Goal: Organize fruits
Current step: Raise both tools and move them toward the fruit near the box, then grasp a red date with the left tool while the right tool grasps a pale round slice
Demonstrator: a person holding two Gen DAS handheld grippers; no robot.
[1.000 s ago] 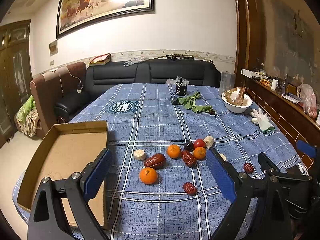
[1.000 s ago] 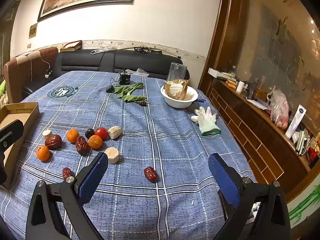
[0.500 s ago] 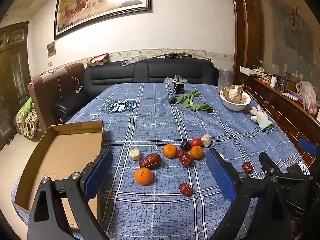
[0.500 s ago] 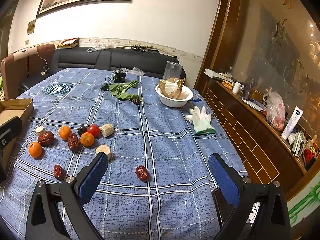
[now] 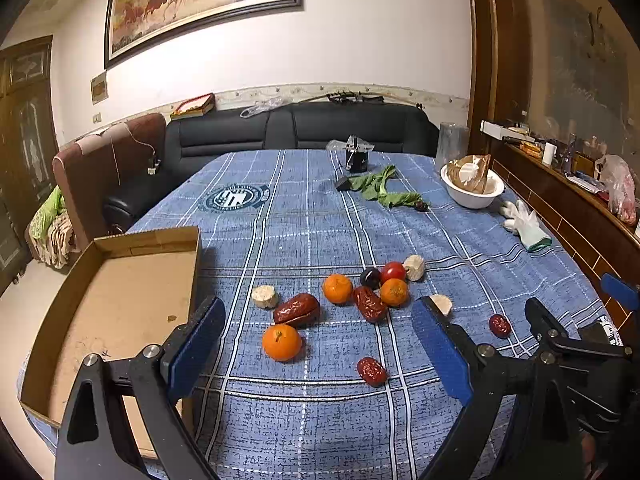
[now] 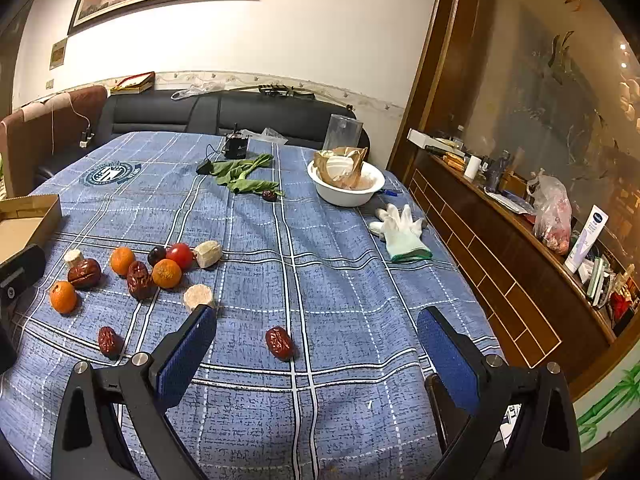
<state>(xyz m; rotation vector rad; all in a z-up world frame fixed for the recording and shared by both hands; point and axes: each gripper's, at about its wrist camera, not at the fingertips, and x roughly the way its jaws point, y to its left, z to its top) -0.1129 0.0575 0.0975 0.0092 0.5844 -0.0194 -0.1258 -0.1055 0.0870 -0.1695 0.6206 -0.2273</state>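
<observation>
Fruits lie scattered on the blue checked tablecloth (image 5: 304, 216): a near orange (image 5: 281, 342), a large red date (image 5: 296, 310), two more oranges (image 5: 337, 288), a tomato (image 5: 393, 271), a dark plum (image 5: 369, 277), more dates (image 5: 371, 371) and pale round pieces (image 5: 264, 296). My left gripper (image 5: 318, 344) hovers open above them, holding nothing. An empty cardboard box (image 5: 116, 304) sits at the left. My right gripper (image 6: 316, 350) is open over a lone date (image 6: 280, 343), with the fruit cluster (image 6: 166, 273) to its left.
A white bowl (image 6: 346, 186) with a brown paper bag, a white glove (image 6: 400, 232), green leaves (image 6: 240, 176) and a small black device (image 6: 235, 147) lie farther back. A wooden sideboard (image 6: 520, 240) runs along the right; a black sofa (image 5: 304, 128) stands behind the table.
Both views have shifted slightly, so the fruits sit a little lower and nearer in the frames. Both grippers stay open and nothing on the table has moved.
</observation>
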